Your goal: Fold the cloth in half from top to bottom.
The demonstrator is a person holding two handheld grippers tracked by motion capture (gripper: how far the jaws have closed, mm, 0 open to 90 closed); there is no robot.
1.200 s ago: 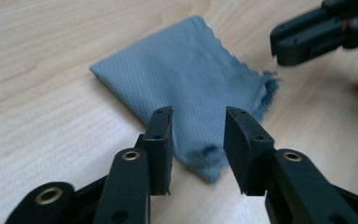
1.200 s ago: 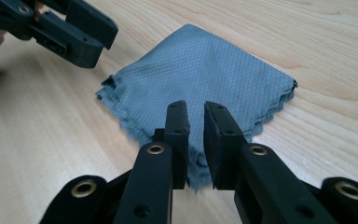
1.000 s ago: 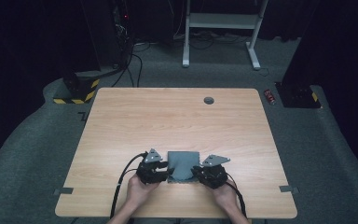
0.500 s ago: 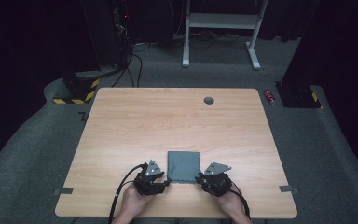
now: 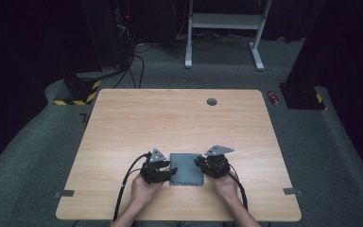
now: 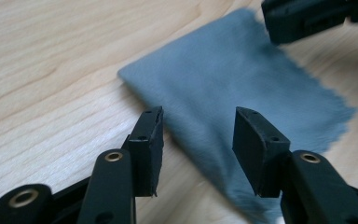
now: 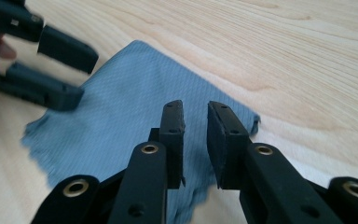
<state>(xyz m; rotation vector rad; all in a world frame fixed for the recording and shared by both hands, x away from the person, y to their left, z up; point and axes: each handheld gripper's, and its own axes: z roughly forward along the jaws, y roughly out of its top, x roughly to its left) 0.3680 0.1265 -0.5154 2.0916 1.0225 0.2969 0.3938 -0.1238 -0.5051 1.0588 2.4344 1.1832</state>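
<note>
The cloth (image 5: 186,169), a grey square with pinked edges, lies flat on the wooden counter (image 5: 170,123) near its front edge, and we see it between our 2 claws. Our left claw (image 6: 198,135) stands wide open over the cloth's left edge, gripping nothing, with its jaws well apart. Our right claw (image 7: 196,140) hovers at the cloth's right edge with only a narrow gap between its jaws, and we see no fabric pinched between them.
</note>
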